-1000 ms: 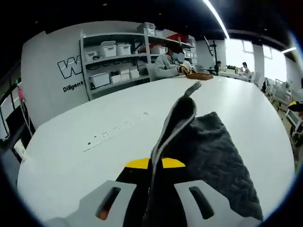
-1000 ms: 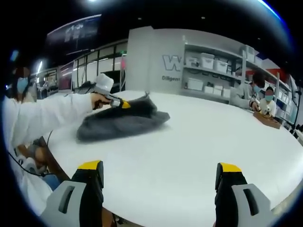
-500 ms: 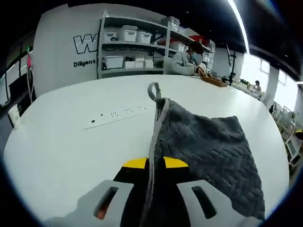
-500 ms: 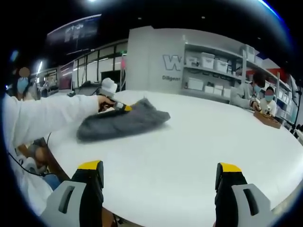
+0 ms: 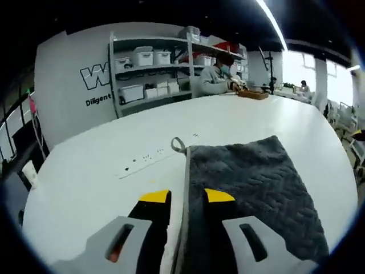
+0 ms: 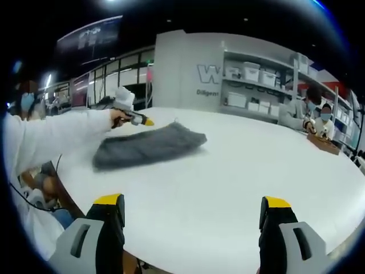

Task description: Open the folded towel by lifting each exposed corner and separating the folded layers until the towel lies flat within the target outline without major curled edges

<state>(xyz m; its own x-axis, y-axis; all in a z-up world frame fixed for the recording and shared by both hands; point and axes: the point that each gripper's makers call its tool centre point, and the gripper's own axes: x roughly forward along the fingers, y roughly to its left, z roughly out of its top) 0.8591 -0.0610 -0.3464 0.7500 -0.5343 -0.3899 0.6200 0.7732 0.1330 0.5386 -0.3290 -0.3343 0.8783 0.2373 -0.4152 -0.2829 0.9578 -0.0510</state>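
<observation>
A dark grey quilted towel [image 5: 245,182] lies spread flat on the white table [image 5: 85,171], its light-trimmed left edge and hanging loop [image 5: 178,144] pointing away from me. My left gripper [image 5: 186,197] stands open, its yellow-tipped jaws either side of that edge with a gap to each. In the right gripper view the towel [image 6: 148,145] lies at the table's far left, and the left gripper [image 6: 137,119] hovers just above its left end, held by a white-sleeved arm [image 6: 51,142]. My right gripper [image 6: 194,208] is open, far from the towel, over bare table [image 6: 228,171].
A row of flush sockets [image 5: 142,160] is set in the tabletop left of the towel. Shelves with white bins [image 5: 159,68] stand behind the table. A seated person [image 5: 217,77] works at the far side beside a wooden tray [image 6: 322,145].
The lifted towel fold has come down and now lies flat on the table. My left gripper's jaws have parted and let go of the edge. The right gripper has stayed where it was.
</observation>
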